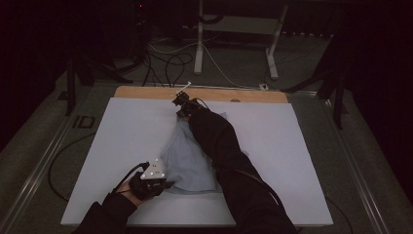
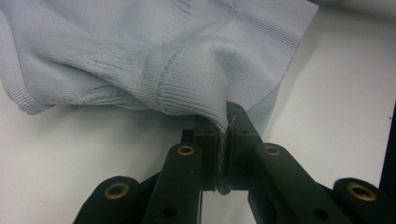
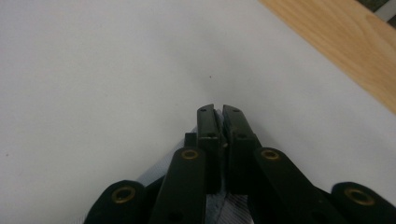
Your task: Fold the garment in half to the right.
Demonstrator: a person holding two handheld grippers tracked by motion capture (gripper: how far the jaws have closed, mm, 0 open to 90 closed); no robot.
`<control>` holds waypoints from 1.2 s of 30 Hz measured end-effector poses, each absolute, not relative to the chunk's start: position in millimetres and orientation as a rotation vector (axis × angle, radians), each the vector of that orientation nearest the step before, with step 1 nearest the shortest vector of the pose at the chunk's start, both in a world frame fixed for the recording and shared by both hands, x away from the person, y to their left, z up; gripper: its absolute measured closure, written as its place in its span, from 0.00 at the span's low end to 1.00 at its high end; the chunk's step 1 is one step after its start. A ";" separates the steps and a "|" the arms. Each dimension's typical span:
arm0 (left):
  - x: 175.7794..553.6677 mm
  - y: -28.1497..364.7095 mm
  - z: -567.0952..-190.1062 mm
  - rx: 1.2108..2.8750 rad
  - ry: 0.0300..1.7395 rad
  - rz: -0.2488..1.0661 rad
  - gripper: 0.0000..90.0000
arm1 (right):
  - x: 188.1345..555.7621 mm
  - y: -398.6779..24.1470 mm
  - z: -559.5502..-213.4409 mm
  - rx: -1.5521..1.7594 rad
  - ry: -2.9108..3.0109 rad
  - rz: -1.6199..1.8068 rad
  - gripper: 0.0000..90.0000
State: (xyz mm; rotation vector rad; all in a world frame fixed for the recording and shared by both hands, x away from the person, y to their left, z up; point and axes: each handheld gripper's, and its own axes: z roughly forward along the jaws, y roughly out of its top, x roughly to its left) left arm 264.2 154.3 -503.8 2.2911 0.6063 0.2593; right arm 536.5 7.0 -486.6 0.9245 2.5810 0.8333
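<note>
The left claw (image 2: 227,140) clenches the pale blue knit garment's (image 1: 187,161) hem near the table's (image 1: 122,126) front edge; the right claw (image 3: 219,122) pinches its far end, probably to stretch it flat.

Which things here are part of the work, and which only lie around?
In use: sweater; left gripper, shut on its hem; right gripper, shut on its far end; white mat.
Around: cables; desk legs.
</note>
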 end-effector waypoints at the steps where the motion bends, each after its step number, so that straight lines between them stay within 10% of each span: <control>1: 264.4 154.5 -503.4 2.286 0.608 0.258 0.96 | 536.1 6.1 -485.2 0.930 2.580 0.842 0.97; 36: 272.0 125.9 -464.6 2.328 0.380 0.288 0.96 | 522.0 -47.9 -438.2 0.927 2.507 0.981 0.97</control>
